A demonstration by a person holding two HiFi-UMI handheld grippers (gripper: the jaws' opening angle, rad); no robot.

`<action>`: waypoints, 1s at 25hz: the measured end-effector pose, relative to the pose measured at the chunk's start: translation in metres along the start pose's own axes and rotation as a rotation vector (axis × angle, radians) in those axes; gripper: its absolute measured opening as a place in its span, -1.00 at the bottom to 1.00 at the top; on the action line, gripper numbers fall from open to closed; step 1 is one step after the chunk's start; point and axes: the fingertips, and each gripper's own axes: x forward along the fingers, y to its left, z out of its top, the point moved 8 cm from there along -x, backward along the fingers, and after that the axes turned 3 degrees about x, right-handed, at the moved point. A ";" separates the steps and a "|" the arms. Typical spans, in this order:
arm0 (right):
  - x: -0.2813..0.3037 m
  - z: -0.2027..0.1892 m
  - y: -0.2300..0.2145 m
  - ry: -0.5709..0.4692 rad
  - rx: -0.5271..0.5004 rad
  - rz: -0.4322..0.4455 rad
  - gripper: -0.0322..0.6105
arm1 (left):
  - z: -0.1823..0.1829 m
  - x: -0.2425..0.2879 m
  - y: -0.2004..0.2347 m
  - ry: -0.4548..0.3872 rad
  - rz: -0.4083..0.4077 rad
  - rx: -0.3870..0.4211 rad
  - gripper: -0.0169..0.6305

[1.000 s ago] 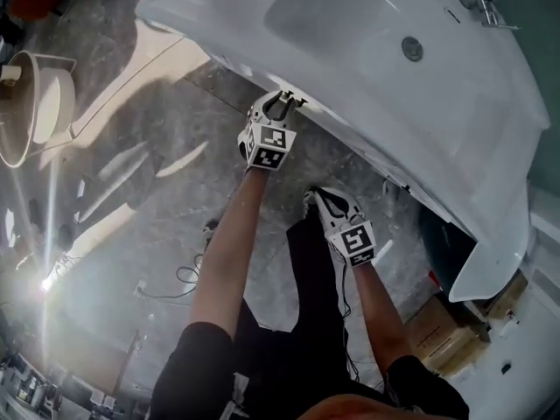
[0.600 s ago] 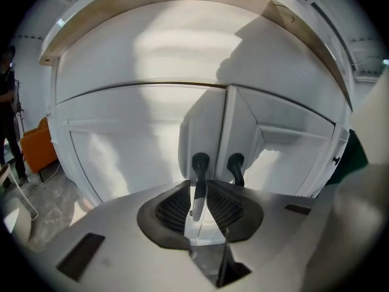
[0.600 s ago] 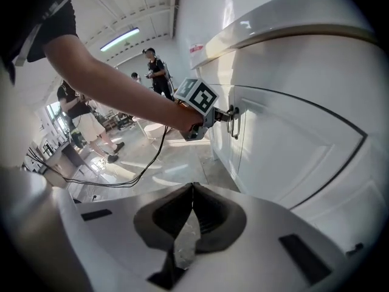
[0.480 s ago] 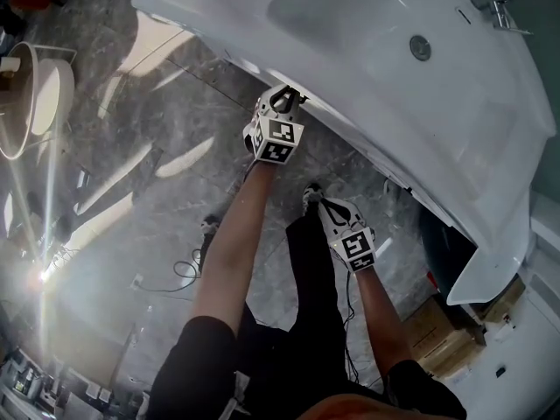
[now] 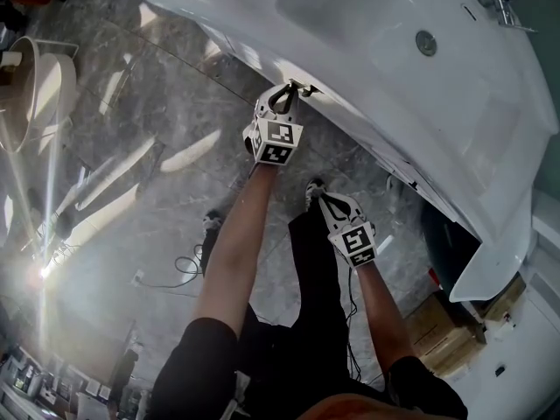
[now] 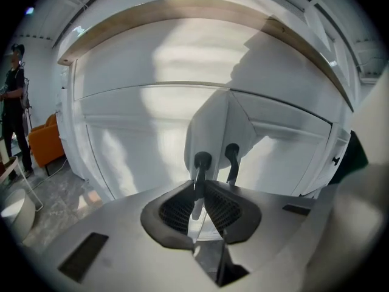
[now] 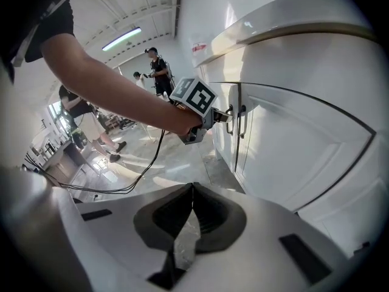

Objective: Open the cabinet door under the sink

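Under sink — left gripper clamps door handle; right gripper closed, empty.

Floor: grey marbled tiles, glossy, with bright sun patches. Standing on it: white cabinet; cardboard box at lower right; round white fixture at far left. Lying on it: black cable, looped, near the person's shoe.
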 end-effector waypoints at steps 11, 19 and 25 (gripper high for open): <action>0.023 0.003 0.040 -0.007 -0.012 0.028 -0.71 | -0.032 -0.051 0.017 0.015 -0.017 0.023 -0.79; 0.042 0.008 0.081 -0.017 -0.040 0.073 -0.71 | -0.051 -0.081 0.034 0.028 -0.014 0.034 -0.80; 0.050 0.012 0.093 -0.023 -0.046 0.062 -0.71 | -0.062 -0.096 0.047 0.031 -0.025 0.041 -0.80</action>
